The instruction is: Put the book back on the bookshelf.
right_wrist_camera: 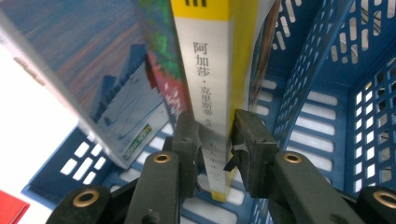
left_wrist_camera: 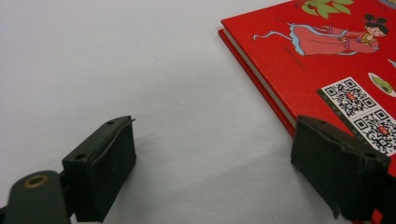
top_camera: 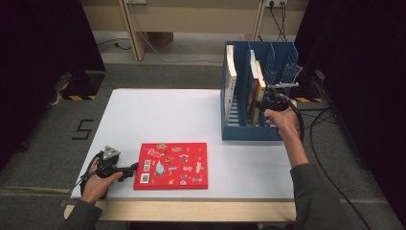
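left gripper parked on the near-left of the desk, jaws spread wide, nothing in them | red book lying flat just right of it, near edge | right gripper jaws pinching the spine of the yellow-and-white book, standing upright in the blue file rack far right

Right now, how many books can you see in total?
4: red book flat on the table; white book in the blue rack's left slot; two in the middle slot, one gripped. Others may be hidden.

Four books (one red, flat), one blue rack, two grippers.
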`<control>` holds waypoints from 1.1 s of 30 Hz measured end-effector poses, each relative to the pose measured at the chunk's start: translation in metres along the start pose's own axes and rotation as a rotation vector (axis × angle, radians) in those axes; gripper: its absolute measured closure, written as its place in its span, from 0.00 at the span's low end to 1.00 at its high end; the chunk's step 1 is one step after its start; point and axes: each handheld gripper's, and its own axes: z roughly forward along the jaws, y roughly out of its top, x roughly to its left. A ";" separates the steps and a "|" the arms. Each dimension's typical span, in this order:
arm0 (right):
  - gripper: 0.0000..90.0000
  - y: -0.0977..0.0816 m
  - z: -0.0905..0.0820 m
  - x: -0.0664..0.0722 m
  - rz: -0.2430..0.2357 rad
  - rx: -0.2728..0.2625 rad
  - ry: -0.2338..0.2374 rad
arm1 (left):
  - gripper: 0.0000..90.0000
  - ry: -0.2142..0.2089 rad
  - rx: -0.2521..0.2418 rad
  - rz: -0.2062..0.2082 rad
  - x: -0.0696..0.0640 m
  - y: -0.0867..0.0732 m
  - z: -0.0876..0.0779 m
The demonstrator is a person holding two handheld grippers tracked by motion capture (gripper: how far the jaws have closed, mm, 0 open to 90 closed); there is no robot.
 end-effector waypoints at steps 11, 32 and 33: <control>0.80 0.012 0.015 -0.001 0.016 -0.008 -0.004 | 0.14 0.000 0.001 0.001 0.000 0.000 0.000; 0.59 -0.003 -0.009 0.001 0.023 -0.017 0.040 | 0.14 0.000 0.001 0.000 0.000 0.000 0.000; 0.58 -0.005 -0.011 0.003 0.028 -0.025 0.048 | 0.14 0.000 0.001 0.000 0.000 0.000 0.000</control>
